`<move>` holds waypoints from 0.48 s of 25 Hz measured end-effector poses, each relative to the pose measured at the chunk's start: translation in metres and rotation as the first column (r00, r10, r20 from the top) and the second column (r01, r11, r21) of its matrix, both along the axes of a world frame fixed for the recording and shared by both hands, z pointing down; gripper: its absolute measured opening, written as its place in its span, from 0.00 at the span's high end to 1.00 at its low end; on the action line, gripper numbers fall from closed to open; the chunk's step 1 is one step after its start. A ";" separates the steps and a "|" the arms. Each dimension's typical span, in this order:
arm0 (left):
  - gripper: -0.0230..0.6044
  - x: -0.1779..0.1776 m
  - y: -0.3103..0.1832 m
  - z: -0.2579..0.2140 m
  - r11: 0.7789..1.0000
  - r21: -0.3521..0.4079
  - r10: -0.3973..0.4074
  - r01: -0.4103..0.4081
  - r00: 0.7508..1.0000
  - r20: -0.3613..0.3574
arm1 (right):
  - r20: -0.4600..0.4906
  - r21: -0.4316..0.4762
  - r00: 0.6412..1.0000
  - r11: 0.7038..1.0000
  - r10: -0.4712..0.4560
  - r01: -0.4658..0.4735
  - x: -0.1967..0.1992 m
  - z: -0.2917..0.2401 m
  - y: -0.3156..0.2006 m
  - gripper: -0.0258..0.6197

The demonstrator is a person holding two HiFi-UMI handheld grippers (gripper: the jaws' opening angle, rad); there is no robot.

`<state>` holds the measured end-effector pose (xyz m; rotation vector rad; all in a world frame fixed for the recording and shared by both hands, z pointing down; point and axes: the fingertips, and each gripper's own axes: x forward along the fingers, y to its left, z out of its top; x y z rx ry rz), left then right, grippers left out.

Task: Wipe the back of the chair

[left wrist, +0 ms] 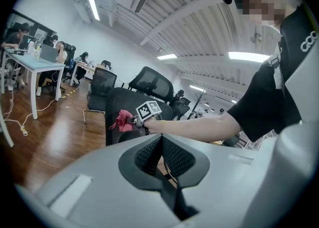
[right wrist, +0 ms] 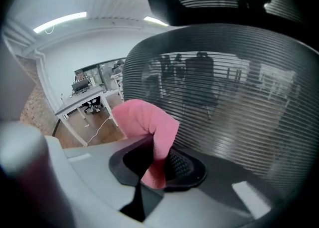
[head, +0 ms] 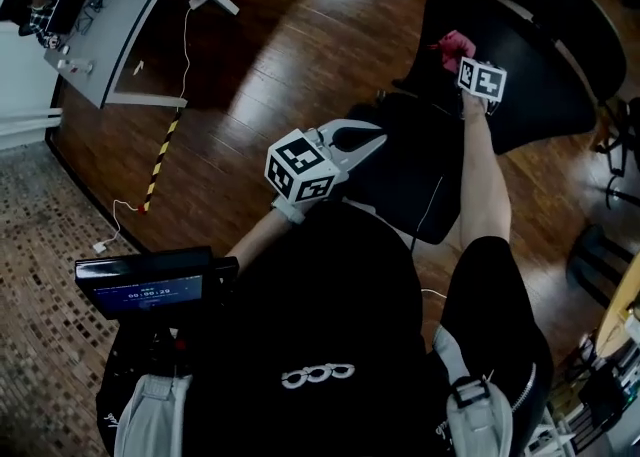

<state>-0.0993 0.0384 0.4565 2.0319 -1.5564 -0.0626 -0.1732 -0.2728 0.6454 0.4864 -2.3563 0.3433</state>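
Note:
The black mesh chair back [right wrist: 224, 107] fills the right gripper view, close in front of the jaws. My right gripper [right wrist: 157, 164] is shut on a pink cloth [right wrist: 147, 127], which folds upward and lies against the mesh. In the head view, the right gripper [head: 462, 57] holds the pink cloth [head: 452, 45] at the upper edge of the chair back [head: 530, 75]. My left gripper [head: 372, 137] hovers over the chair's seat [head: 400, 180], jaws shut and holding nothing. From the left gripper [left wrist: 160, 144] view, the cloth [left wrist: 122, 120] and the chair [left wrist: 117, 105] show ahead.
A grey desk [head: 120, 25] stands at the upper left, with cables and a yellow-black strip [head: 160, 160] on the wooden floor. More black office chairs [left wrist: 102, 85] and people at a desk [left wrist: 30, 62] are farther off. A small screen device [head: 145, 285] sits by my waist.

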 end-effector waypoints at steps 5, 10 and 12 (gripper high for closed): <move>0.98 0.021 -0.020 -0.004 0.998 -0.003 0.057 -0.057 0.998 -0.003 | 0.000 0.001 0.999 0.999 0.054 -0.054 0.041 -0.005 -0.023 0.89; 0.98 0.049 -0.041 -0.010 0.993 0.005 0.122 -0.122 0.993 -0.006 | -0.008 0.010 0.991 0.991 0.135 -0.135 0.102 -0.013 -0.054 0.89; 0.98 0.066 -0.051 -0.001 0.990 0.003 0.141 -0.141 0.990 -0.002 | -0.010 0.016 0.987 0.987 0.159 -0.159 0.130 -0.004 -0.069 0.89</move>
